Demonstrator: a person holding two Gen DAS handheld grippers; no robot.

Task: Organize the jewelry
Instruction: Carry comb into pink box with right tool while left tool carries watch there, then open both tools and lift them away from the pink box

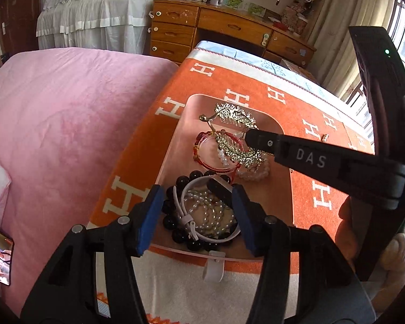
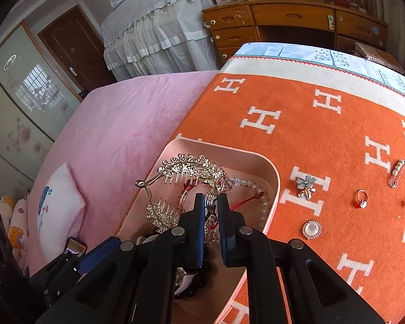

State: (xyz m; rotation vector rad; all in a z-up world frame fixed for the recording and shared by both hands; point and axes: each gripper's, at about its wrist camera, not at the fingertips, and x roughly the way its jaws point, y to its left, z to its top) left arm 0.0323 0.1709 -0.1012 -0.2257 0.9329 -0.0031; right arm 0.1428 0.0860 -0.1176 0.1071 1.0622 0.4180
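Jewelry lies in our pink tray [image 1: 172, 145] on the orange blanket [image 1: 305, 113]. Our left gripper [image 1: 195, 213] hangs apart over the black beads [image 1: 172, 202]. Our right gripper [image 2: 210, 202] pinches the gold hair comb [image 2: 186, 167] over the tray; rings [image 2: 361, 199] wait nearby.

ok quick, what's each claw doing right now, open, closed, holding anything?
Left claw: open over the beads in the box, holding nothing.
Right claw: closed on the gold hair comb.
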